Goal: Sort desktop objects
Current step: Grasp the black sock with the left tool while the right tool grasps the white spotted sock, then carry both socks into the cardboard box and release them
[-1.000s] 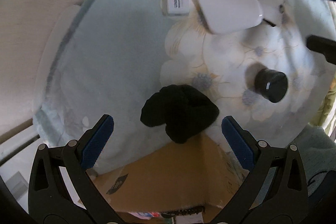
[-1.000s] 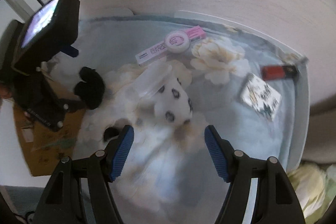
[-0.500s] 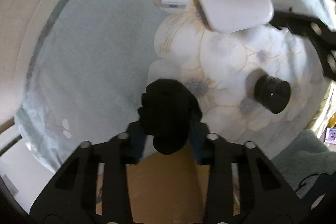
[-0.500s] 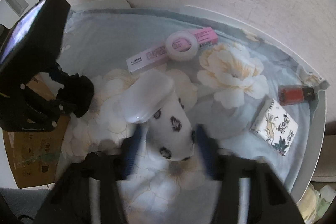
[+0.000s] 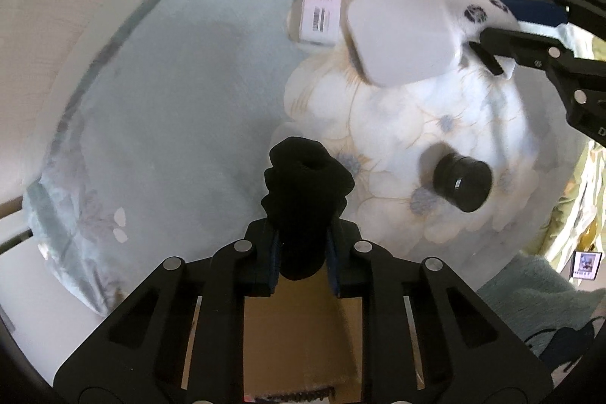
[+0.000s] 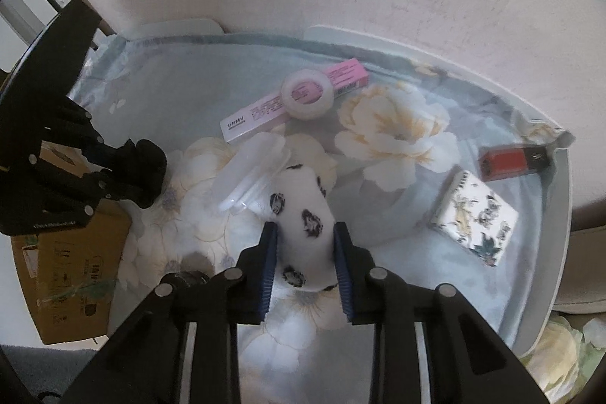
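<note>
Black sock (image 5: pixel 303 184) is pinched tight in the left gripper (image 5: pixel 302 254), probably for sorting. Beside it, the right gripper (image 6: pixel 305 265) is closing on the spotted sock (image 6: pixel 303 226), pads already pressing.

Right tongs (image 6: pixel 305 256) closing on a white spotted sock (image 6: pixel 303 226), pads on both sides. Clear lid (image 6: pixel 253 173) touching sock's far end. Left tongs (image 6: pixel 113 182) pinching black sock (image 6: pixel 146 169). Tape roll (image 6: pixel 307 94) on pink box (image 6: pixel 261 108).
</note>
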A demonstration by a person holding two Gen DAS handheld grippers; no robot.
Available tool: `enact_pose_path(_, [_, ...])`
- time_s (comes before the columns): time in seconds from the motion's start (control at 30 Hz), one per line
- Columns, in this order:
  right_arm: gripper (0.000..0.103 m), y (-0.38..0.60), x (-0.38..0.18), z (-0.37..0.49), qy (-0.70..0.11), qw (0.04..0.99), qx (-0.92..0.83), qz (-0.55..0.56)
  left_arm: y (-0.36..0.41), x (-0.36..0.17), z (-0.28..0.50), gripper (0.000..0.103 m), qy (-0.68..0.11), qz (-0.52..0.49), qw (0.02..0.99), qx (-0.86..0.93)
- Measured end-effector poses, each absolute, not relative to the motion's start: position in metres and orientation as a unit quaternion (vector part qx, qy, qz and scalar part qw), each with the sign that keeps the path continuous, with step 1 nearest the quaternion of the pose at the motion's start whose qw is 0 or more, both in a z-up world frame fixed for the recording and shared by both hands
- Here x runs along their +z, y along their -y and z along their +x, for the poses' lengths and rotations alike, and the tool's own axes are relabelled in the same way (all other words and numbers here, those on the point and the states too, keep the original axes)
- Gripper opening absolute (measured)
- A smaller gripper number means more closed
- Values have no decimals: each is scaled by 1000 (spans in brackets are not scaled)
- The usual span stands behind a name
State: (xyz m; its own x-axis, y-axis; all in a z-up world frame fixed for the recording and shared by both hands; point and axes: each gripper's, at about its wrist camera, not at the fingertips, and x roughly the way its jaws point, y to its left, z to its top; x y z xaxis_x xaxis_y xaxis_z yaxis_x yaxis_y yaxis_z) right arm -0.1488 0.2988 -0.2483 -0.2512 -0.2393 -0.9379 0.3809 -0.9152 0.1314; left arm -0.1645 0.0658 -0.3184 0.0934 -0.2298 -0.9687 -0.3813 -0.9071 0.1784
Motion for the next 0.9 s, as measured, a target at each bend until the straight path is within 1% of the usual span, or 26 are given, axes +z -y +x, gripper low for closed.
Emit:
enact_pose_path(0.2, [27,-313,-229,-136,-73,173,-798,573,-68,-285,-153,17,-197,-716,78,665])
enact_pose_path(0.3, [27,-318,-208,-129,-78,166,-802,568,-69,-264,-143,17,-196,-703,87,678])
enact_pose_path(0.37, [27,-317,-196,-140,-76,166,-804,566,-68,-247,-134,17,-195,-693,89,688])
enact_pose_path(0.43, [27,-313,-181,-132,-71,168,-805,564,-80,-225,-116,17,-189,-685,90,698])
enact_pose_path(0.6, [27,-293,-154,-119,-82,163,-814,552,-95,-191,-124,17,-187,-646,108,732])
enact_pose_path(0.67, [27,-287,-140,-113,-84,164,-818,545,-86,-173,-117,17,-177,-634,110,745])
enact_pose_path(0.77, [27,-273,-122,-108,-78,177,-822,536,-73,-164,-104,17,-169,-616,112,761])
enact_pose_path(0.9, [27,-246,-99,-99,-77,201,-827,519,-40,-139,-82,17,-150,-593,84,787])
